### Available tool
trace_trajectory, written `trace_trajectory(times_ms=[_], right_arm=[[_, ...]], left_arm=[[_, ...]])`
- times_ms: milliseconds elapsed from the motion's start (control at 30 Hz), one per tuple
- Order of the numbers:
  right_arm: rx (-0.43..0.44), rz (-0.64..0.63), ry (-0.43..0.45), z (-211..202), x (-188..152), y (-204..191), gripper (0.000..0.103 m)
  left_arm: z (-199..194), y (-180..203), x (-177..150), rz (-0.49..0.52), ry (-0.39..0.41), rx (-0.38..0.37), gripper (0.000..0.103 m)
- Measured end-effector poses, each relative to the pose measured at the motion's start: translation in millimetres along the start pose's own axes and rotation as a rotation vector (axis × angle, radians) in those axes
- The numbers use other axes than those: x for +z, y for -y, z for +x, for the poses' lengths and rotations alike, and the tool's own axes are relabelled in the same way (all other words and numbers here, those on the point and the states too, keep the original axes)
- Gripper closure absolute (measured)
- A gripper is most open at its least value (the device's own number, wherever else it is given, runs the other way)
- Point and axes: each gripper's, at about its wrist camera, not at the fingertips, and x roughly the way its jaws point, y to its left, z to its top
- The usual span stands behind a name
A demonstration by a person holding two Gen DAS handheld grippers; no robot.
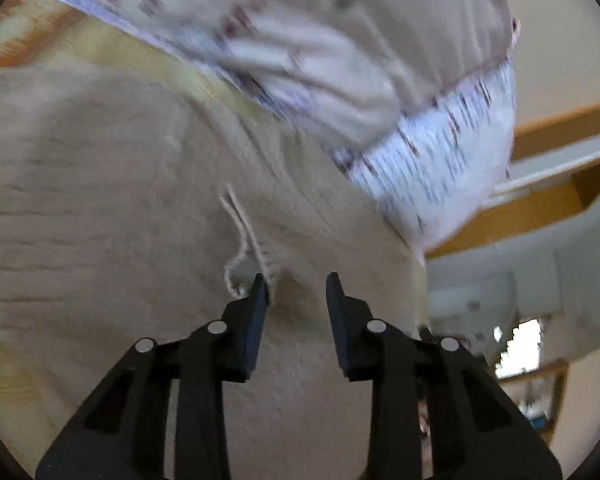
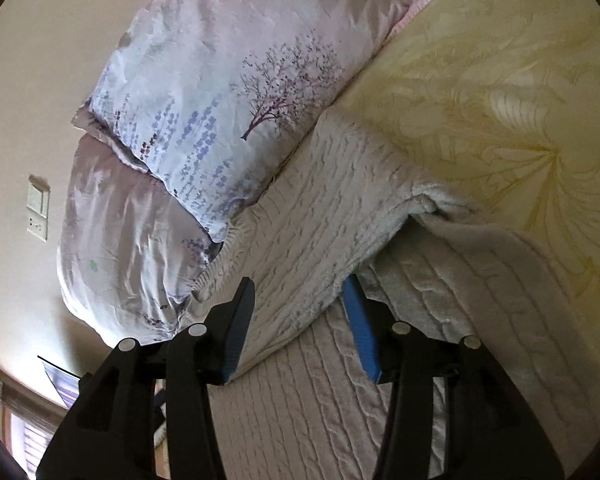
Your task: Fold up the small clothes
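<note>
Both hand-held grippers spread over the knit top on the bed

L hand-held gripper (image 1: 296,280) spread, empty, by a drawstring (image 1: 244,236); R hand-held gripper (image 2: 300,284) spread astride a folded flap, not pinching. Knit top (image 2: 332,208) lies near pillows (image 2: 220,92) at bed's (image 2: 500,80) edge; pinch hem corners, fold flat w/o bunching.

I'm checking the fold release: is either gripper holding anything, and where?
Nothing: the left gripper and right gripper are open over the garment.

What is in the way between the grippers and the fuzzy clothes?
Nothing visible. The left hand-held gripper is open right over the beige garment. The right hand-held gripper is open with a fold of it between its jaws.
</note>
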Motion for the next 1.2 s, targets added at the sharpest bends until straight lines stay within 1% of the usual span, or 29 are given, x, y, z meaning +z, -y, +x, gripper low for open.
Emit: trace_trajectory(times_ms=[33,67,100,167,233,267,300,333,367,467,500,533,667,700,733,833,900,967,1000,1067,1100,1200], right_arm=[[-0.012,-0.013,0.015,-4.2,-0.8,-1.4,0.055],[-0.031,-0.024,0.031,-7.6,-1.4,-2.1,0.055],[-0.056,-0.038,0.052,-11.4,-2.1,-3.3,0.055],[-0.124,-0.091,0.103,-17.8,-3.1,-9.3,0.055],[-0.162,-0.164,0.117,-16.1,-4.2,-20.1,0.055],[-0.16,-0.194,0.108,-12.5,-5.0,-25.2,0.055],[-0.142,-0.233,0.079,-5.7,-6.5,-32.7,0.051],[-0.136,-0.257,0.054,-0.4,-7.8,-36.9,0.044],[-0.137,-0.283,0.027,6.8,-9.7,-41.8,0.043],[-0.151,-0.327,-0.031,24.1,-15.0,-47.9,0.042],[-0.146,-0.321,-0.044,26.6,-16.3,-47.1,0.042],[-0.132,-0.302,-0.06,29.5,-17.2,-44.1,0.042],[-0.115,-0.305,-0.059,26.8,-20.7,-42.6,0.039],[-0.111,-0.305,-0.059,25.9,-20.7,-42.0,0.038],[-0.107,-0.302,-0.059,25.1,-20.2,-41.4,0.038],[-0.096,-0.293,-0.061,23.6,-18.8,-38.9,0.037],[-0.093,-0.293,-0.062,23.9,-18.7,-38.7,0.037],[-0.09,-0.292,-0.065,23.6,-19.0,-38.0,0.037],[-0.087,-0.291,-0.067,22.9,-19.2,-37.4,0.037],[-0.08,-0.29,-0.068,21.4,-19.3,-36.3,0.037],[-0.077,-0.289,-0.068,21.7,-19.1,-35.9,0.037],[-0.064,-0.292,-0.062,19.1,-18.3,-36.0,0.037]], left_arm=[[-9.1,-4.2,-0.1,-0.005,0.028,0.03,0.071],[-20.1,-9.8,-1.3,-0.013,0.05,0.061,0.065],[-30.2,-15.4,-4.0,-0.02,0.067,0.087,0.061],[-56.5,-28.4,-11.8,-0.027,0.124,0.161,0.047],[-84.3,-43.4,-21.5,-0.041,0.193,0.235,0.039],[-96.3,-51.0,-25.7,-0.055,0.217,0.255,0.036],[-108.6,-58.9,-28.6,-0.076,0.241,0.274,0.035],[-124.2,-69.6,-31.9,-0.101,0.275,0.292,0.035],[-140.5,-80.3,-33.8,-0.125,0.314,0.313,0.035],[-173.5,-108.4,-36.2,-0.205,0.396,0.363,0.035],[-184.1,-121.0,-35.9,-0.253,0.427,0.373,0.035],[-190.9,-128.7,-35.6,-0.283,0.445,0.376,0.036],[-201.6,-151.2,-29.2,-0.372,0.506,0.364,0.037],[-203.2,-156.2,-27.1,-0.391,0.518,0.358,0.038],[-205.4,-161.1,-24.9,-0.411,0.542,0.349,0.042],[-204.8,-166.7,-18.4,-0.465,0.587,0.319,0.044],[-205.7,-171.5,-14.2,-0.476,0.61,0.308,0.049],[-207.6,-178.6,-11.6,-0.5,0.624,0.31,0.064],[-208.6,-180.8,-12.7,-0.508,0.625,0.305,0.068],[-208.1,-185.6,-10.1,-0.526,0.618,0.285,0.092],[-207.4,-184.7,-9.4,-0.525,0.618,0.279,0.096],[-208.7,-161.0,-5.9,-0.452,0.647,0.272,0.097]])
